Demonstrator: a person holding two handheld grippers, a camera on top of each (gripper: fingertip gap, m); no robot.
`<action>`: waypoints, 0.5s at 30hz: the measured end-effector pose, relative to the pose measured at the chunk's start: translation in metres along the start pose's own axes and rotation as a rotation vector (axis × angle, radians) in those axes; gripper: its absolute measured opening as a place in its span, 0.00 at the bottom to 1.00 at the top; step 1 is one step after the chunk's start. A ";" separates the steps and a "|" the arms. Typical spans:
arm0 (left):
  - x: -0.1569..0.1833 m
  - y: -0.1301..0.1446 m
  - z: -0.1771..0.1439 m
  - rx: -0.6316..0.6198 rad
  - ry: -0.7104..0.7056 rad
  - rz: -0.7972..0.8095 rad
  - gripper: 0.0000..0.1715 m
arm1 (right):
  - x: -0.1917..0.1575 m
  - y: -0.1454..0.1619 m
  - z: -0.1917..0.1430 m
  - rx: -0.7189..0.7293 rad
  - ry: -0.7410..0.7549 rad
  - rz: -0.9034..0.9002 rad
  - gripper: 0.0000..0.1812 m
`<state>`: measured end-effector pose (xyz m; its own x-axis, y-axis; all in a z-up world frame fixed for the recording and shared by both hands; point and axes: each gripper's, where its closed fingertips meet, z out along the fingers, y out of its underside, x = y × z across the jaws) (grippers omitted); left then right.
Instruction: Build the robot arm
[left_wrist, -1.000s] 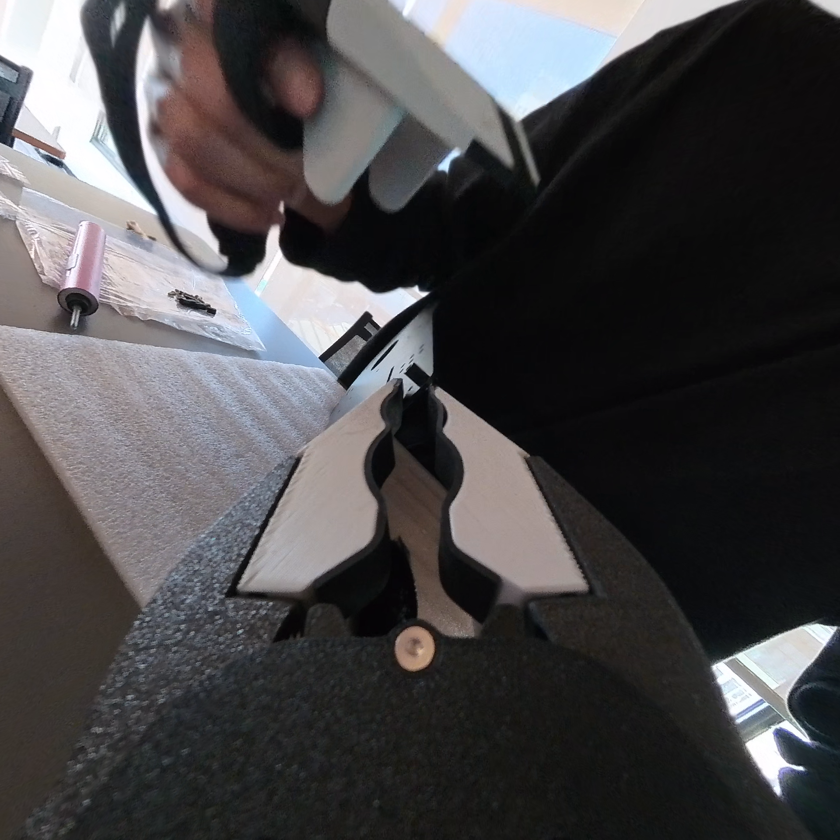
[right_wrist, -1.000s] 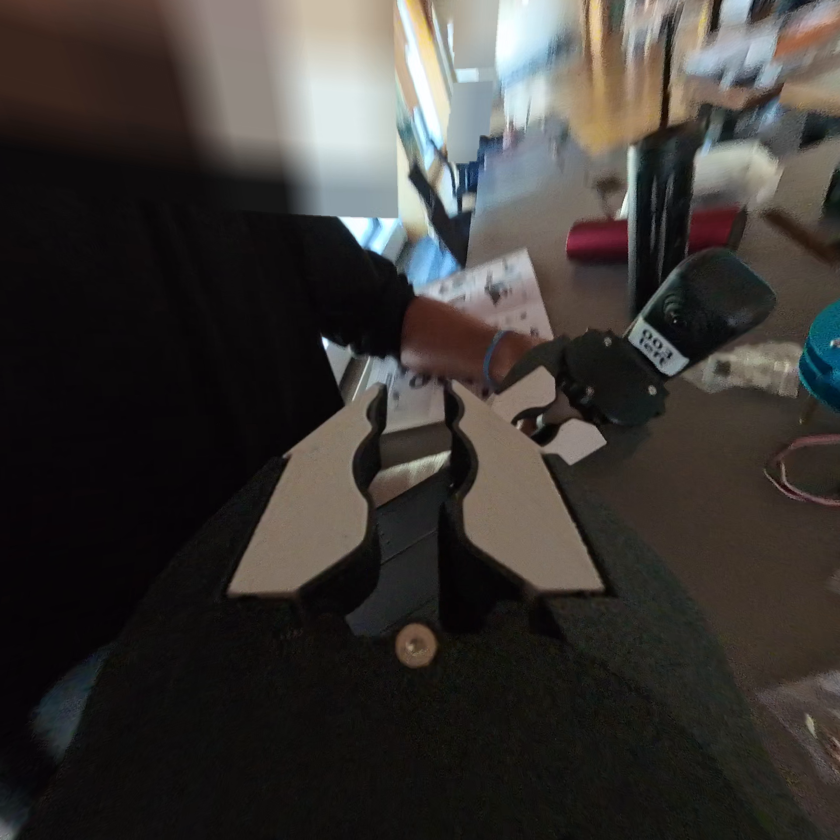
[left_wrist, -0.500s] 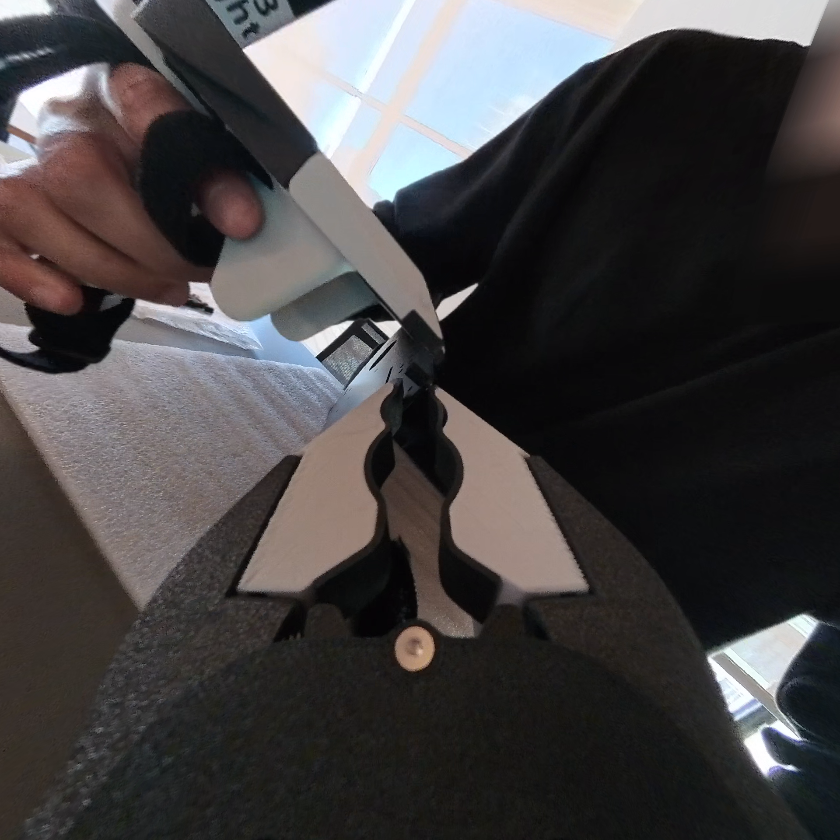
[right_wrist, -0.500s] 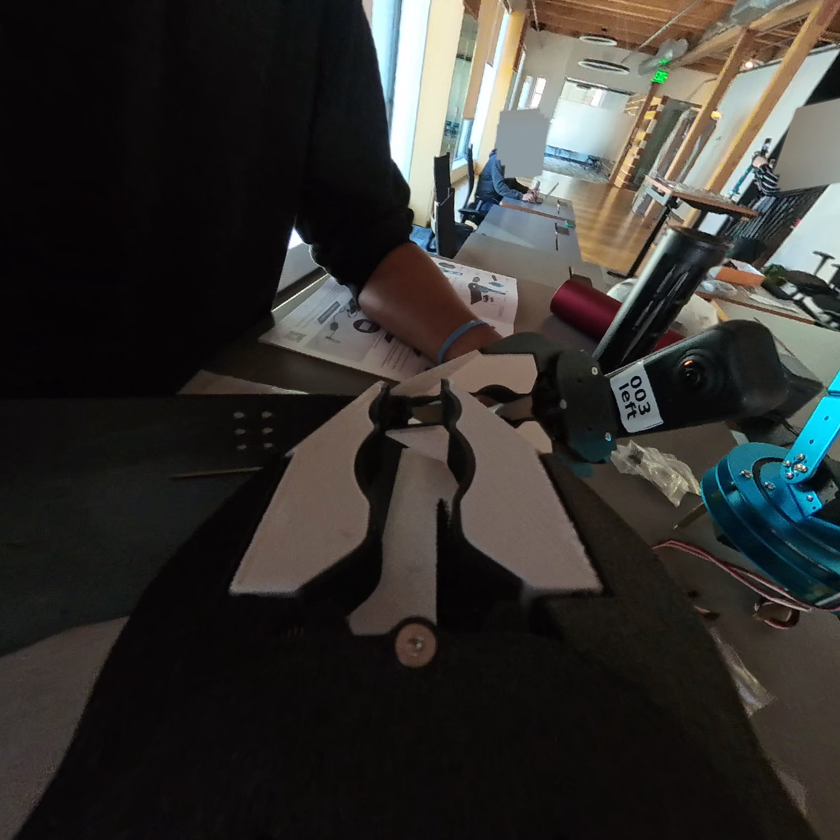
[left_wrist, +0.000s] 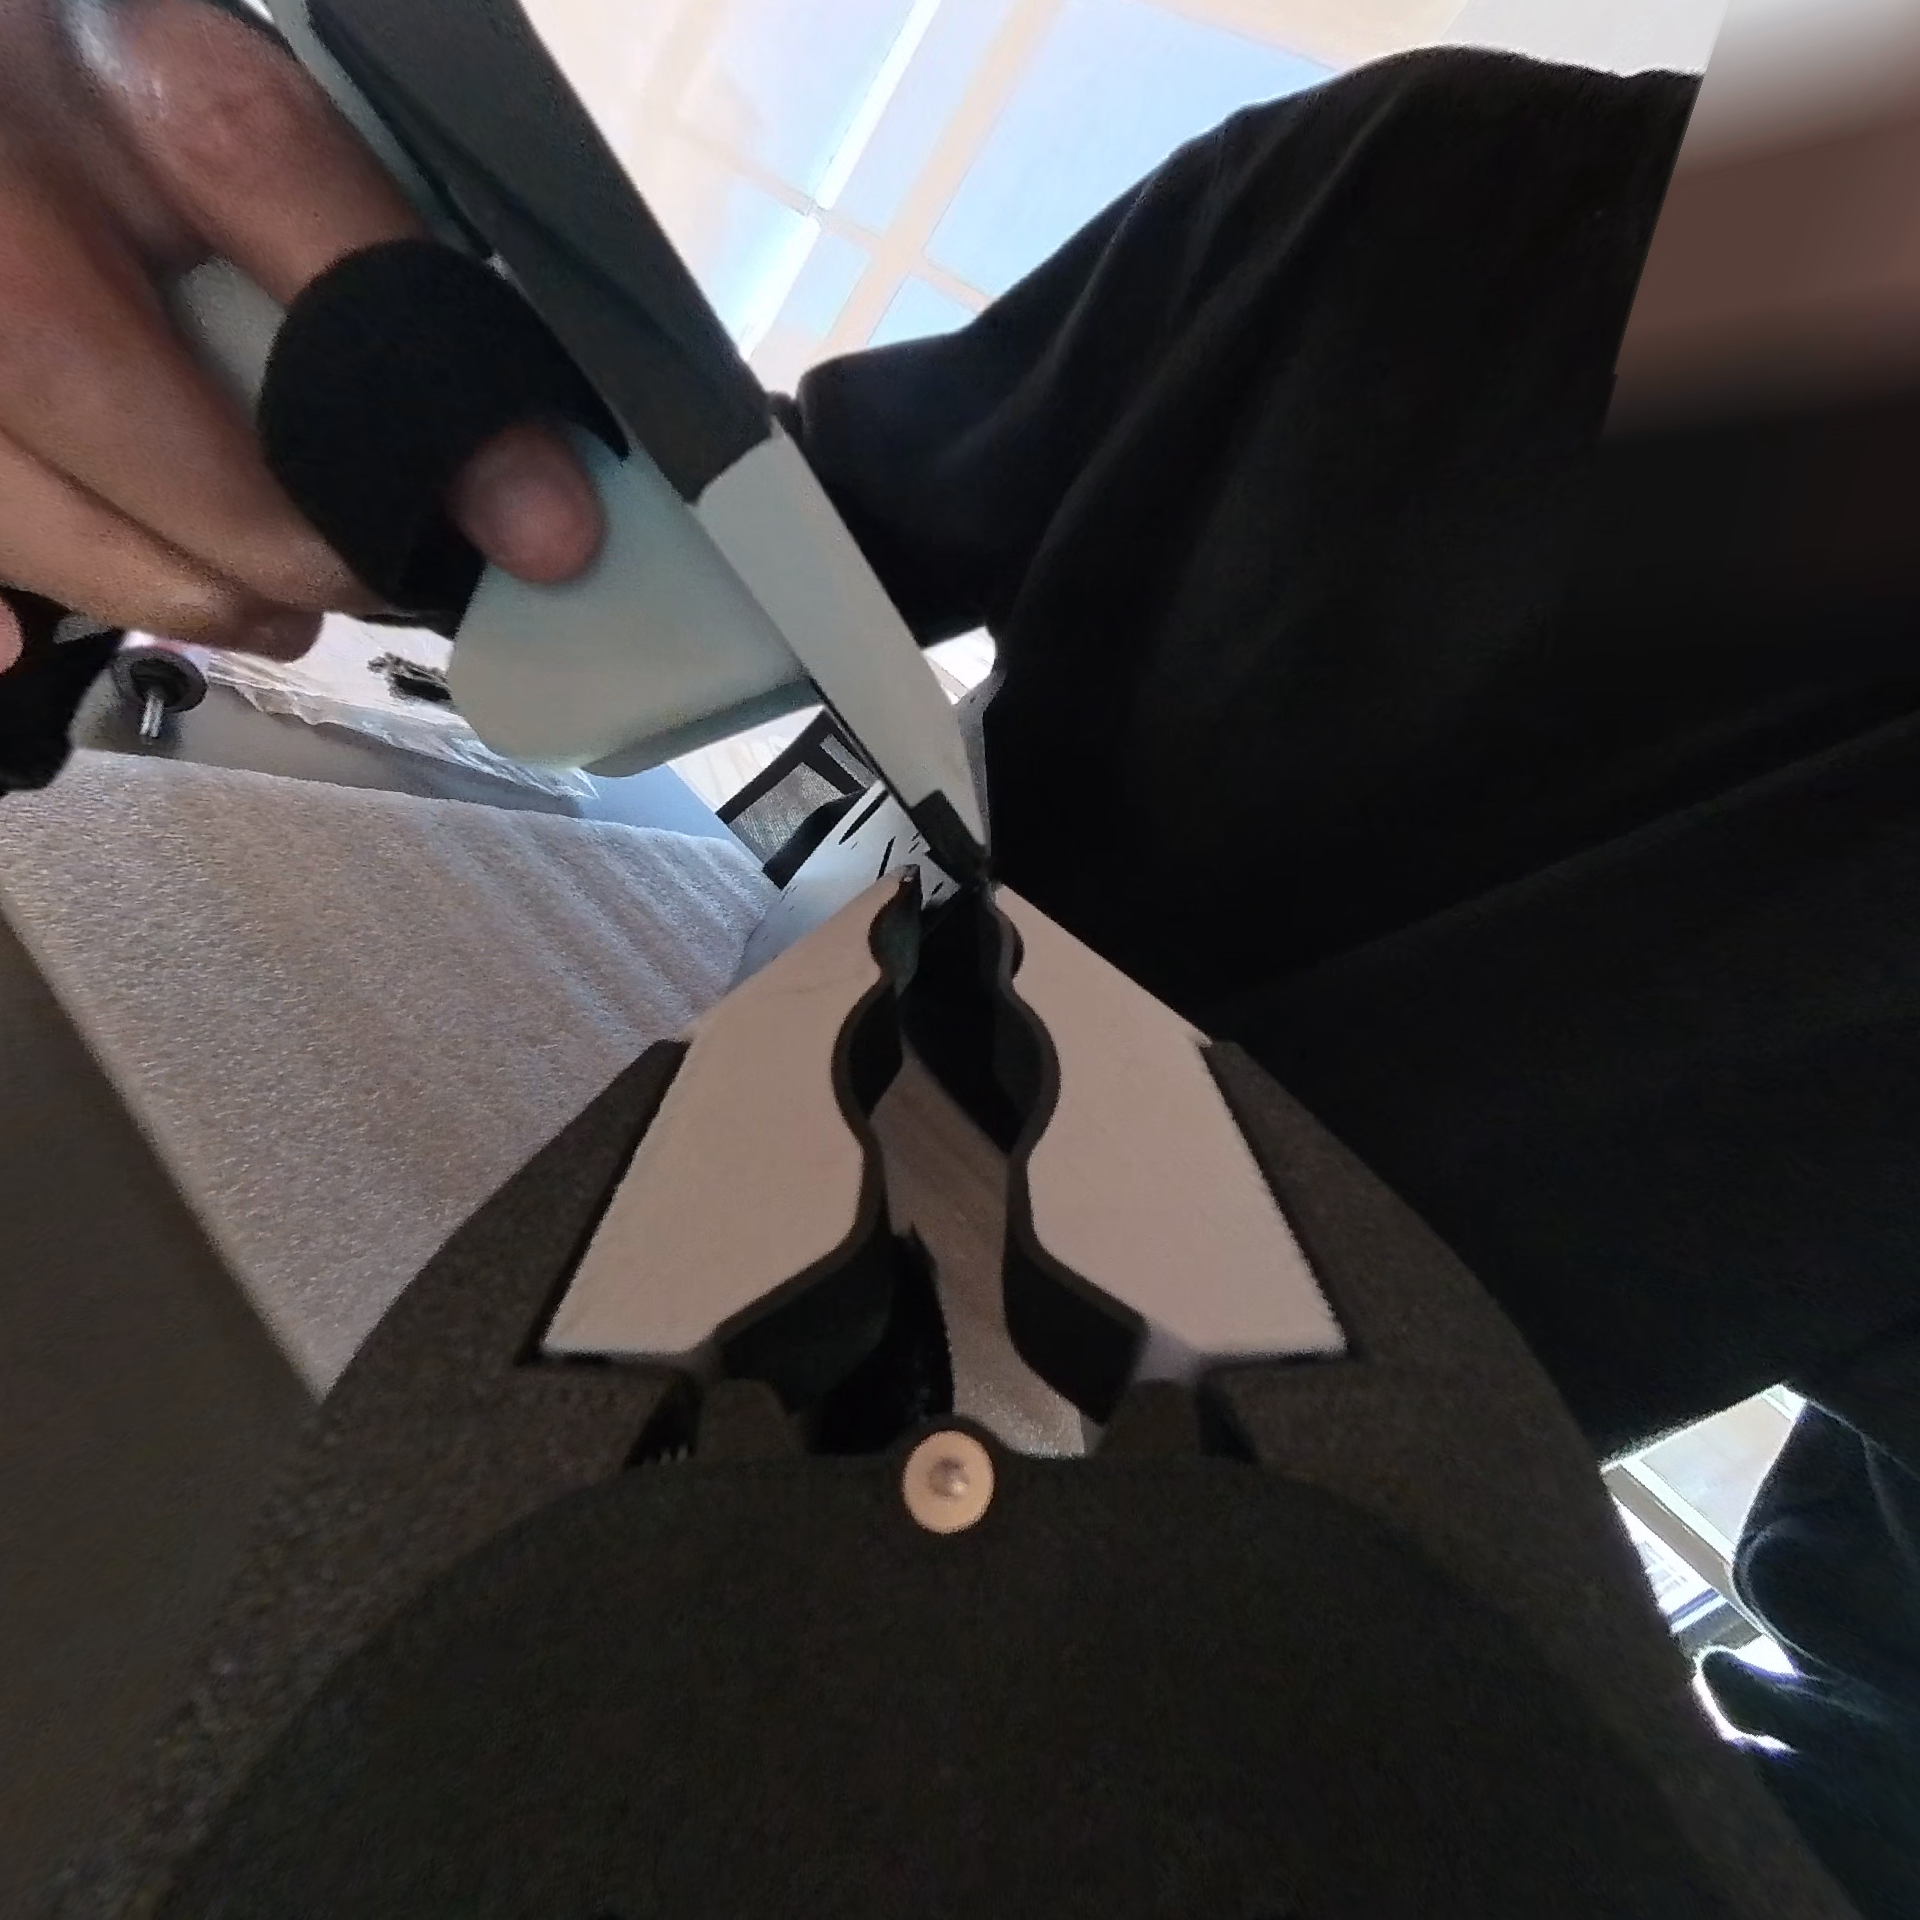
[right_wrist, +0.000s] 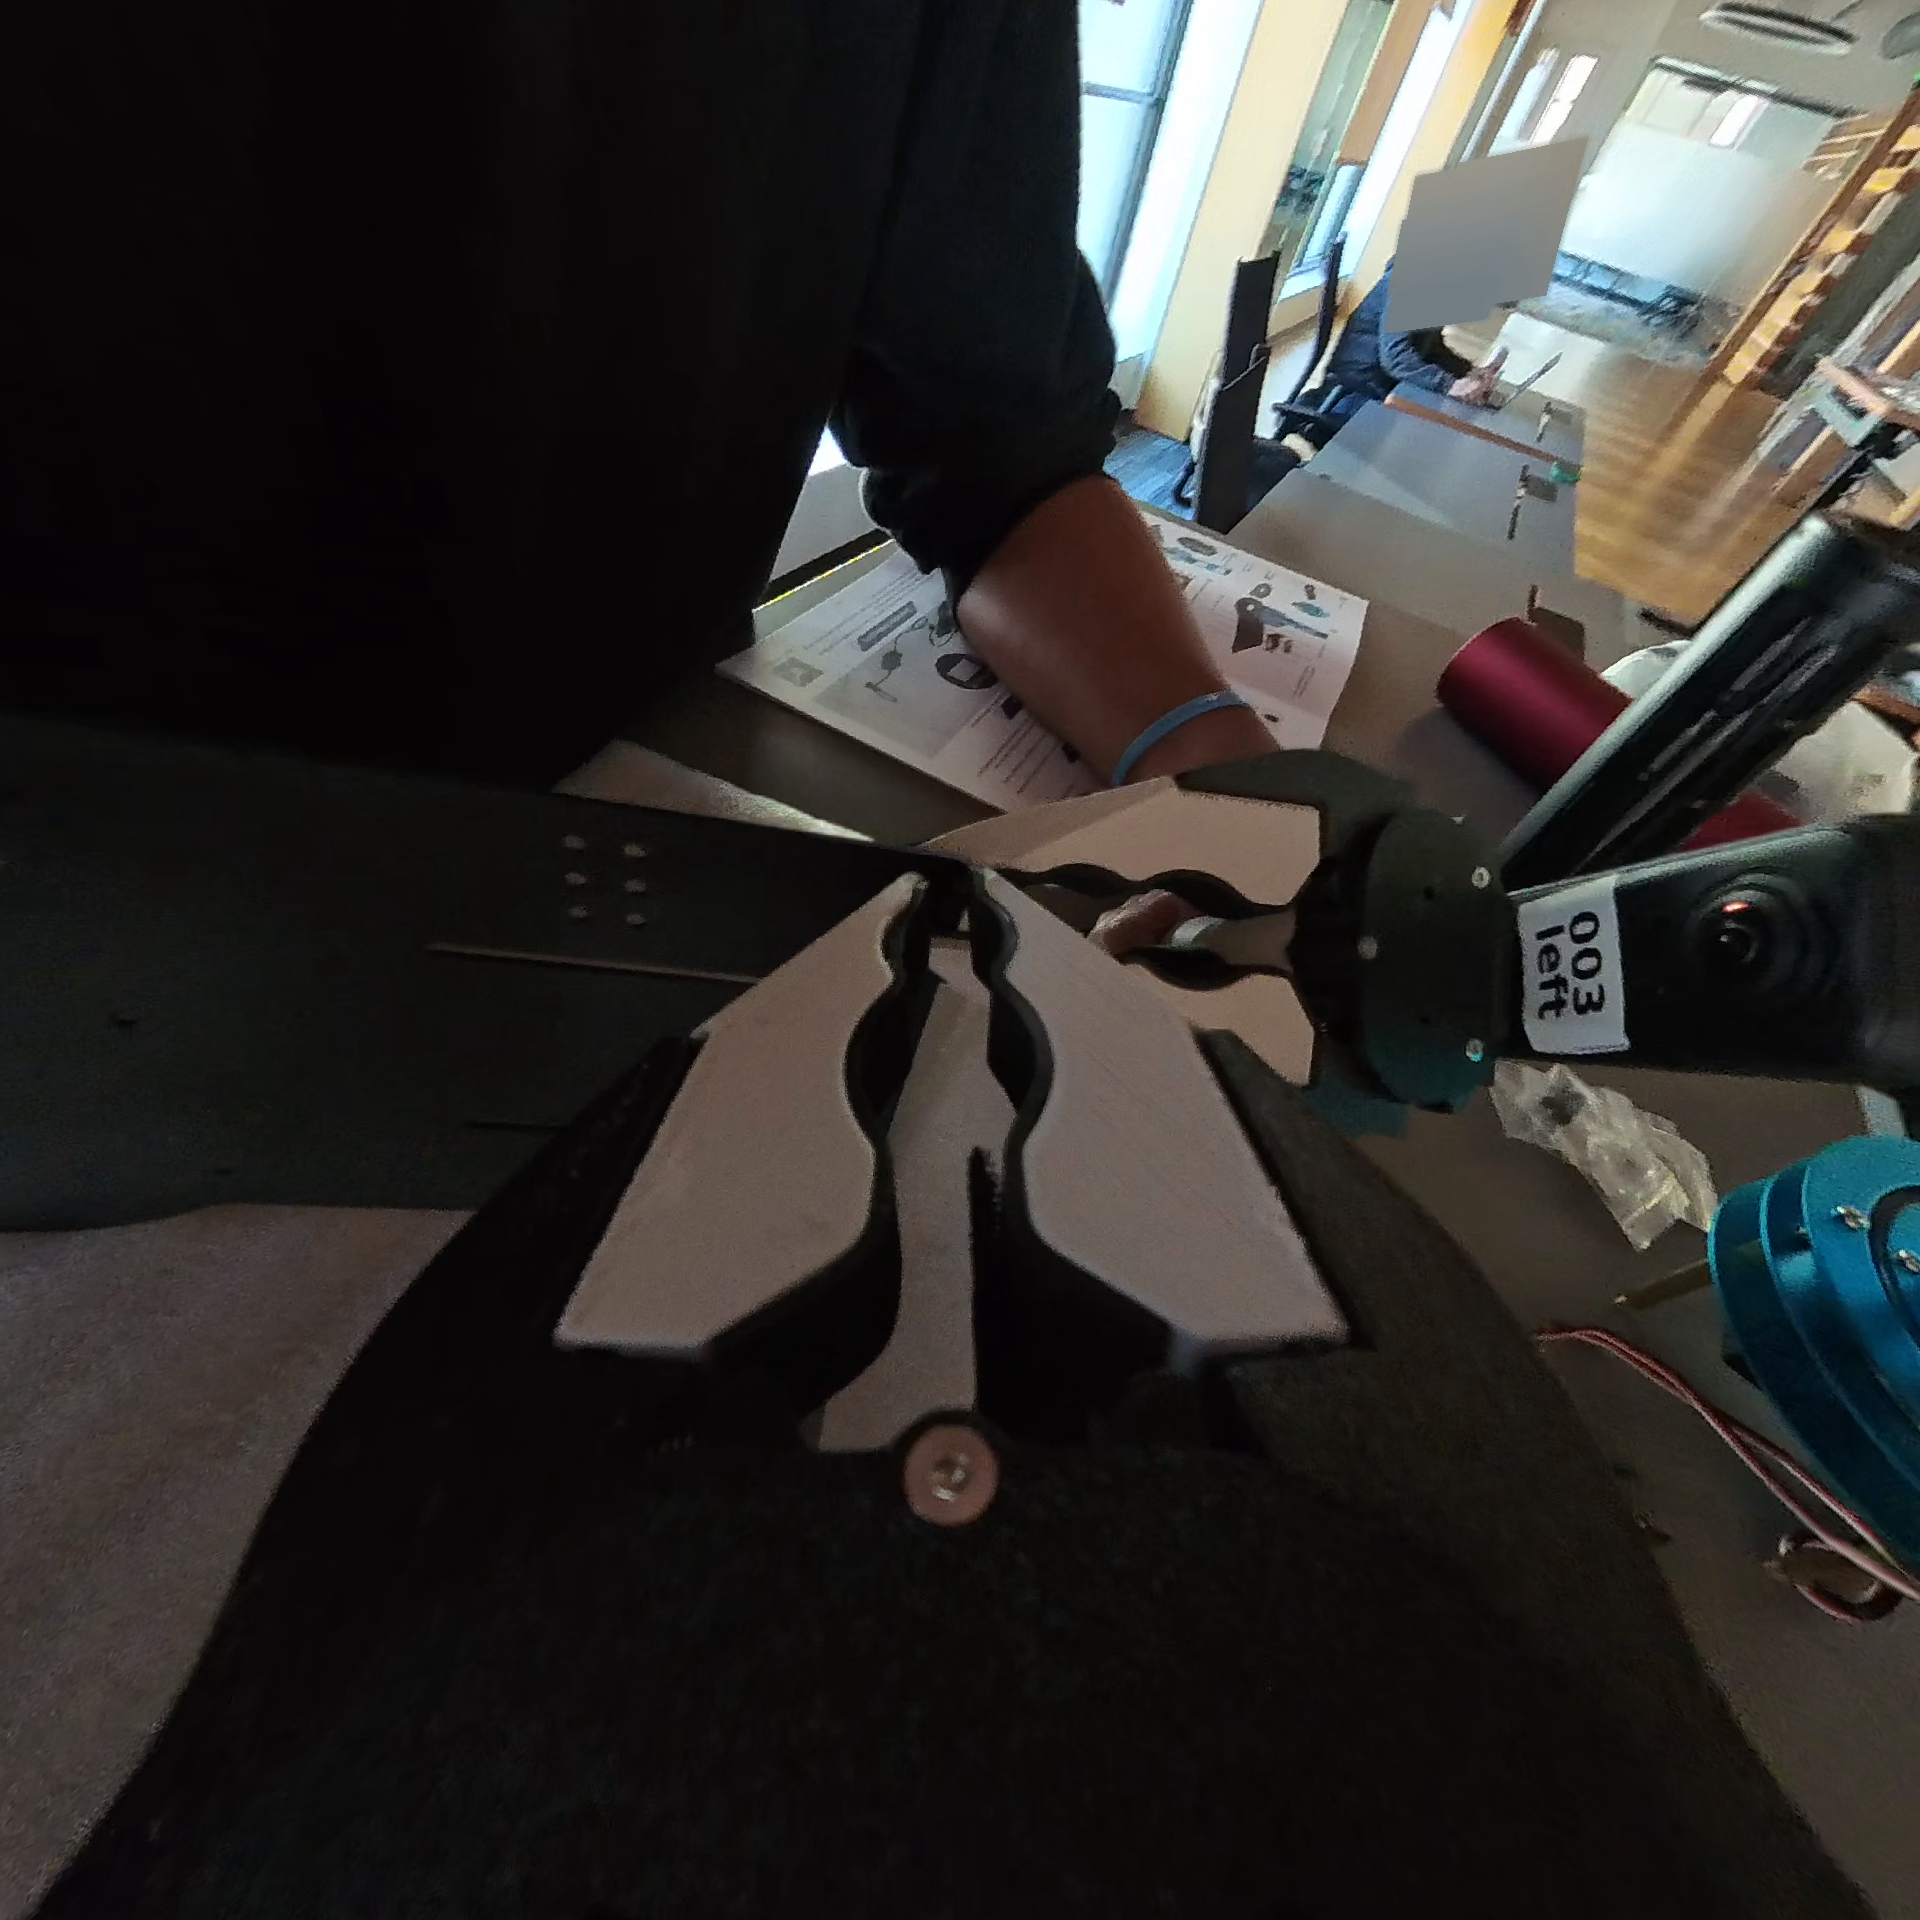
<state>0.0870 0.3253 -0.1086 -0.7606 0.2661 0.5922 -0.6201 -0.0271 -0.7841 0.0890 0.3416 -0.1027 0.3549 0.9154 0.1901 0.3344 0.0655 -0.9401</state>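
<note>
Right hand-held gripper (right_wrist: 951, 899) lowered since a second ago; jaws now nearly closed, tips at black plate (right_wrist: 416, 935) corner. Left hand-held gripper (left_wrist: 940, 888) likewise pinches same corner; plate rests on foam sheet (left_wrist: 364, 987) on tabletop (right_wrist: 1558, 1195).

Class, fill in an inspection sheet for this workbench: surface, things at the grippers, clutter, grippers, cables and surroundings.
Surface: grey table, with a white foam sheet under the work.
Things at the grippers: black panel, flat, with small holes.
Clutter: printed sheet, dark red cylinder, clear bag of small parts, blue metal part.
Grippers: left gripper shut on the panel's edge; right gripper appears to pinch the same corner.
Cables: red and white wires beside the blue part.
Surroundings: open office with windows; a seated person far off.
</note>
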 end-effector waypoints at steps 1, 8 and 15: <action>0.001 0.000 0.000 -0.003 0.003 0.001 0.05 | 0.000 0.000 0.001 0.000 -0.019 0.007 0.03; 0.001 0.001 0.000 -0.007 0.001 0.009 0.05 | -0.002 0.006 0.003 -0.017 -0.071 0.095 0.02; 0.000 0.001 0.001 -0.007 -0.002 0.011 0.05 | -0.003 0.007 0.002 -0.071 -0.067 0.336 0.02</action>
<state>0.0864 0.3247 -0.1088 -0.7677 0.2641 0.5839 -0.6102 -0.0230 -0.7919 0.0887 0.3401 -0.1099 0.3980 0.9054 -0.1478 0.2694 -0.2694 -0.9246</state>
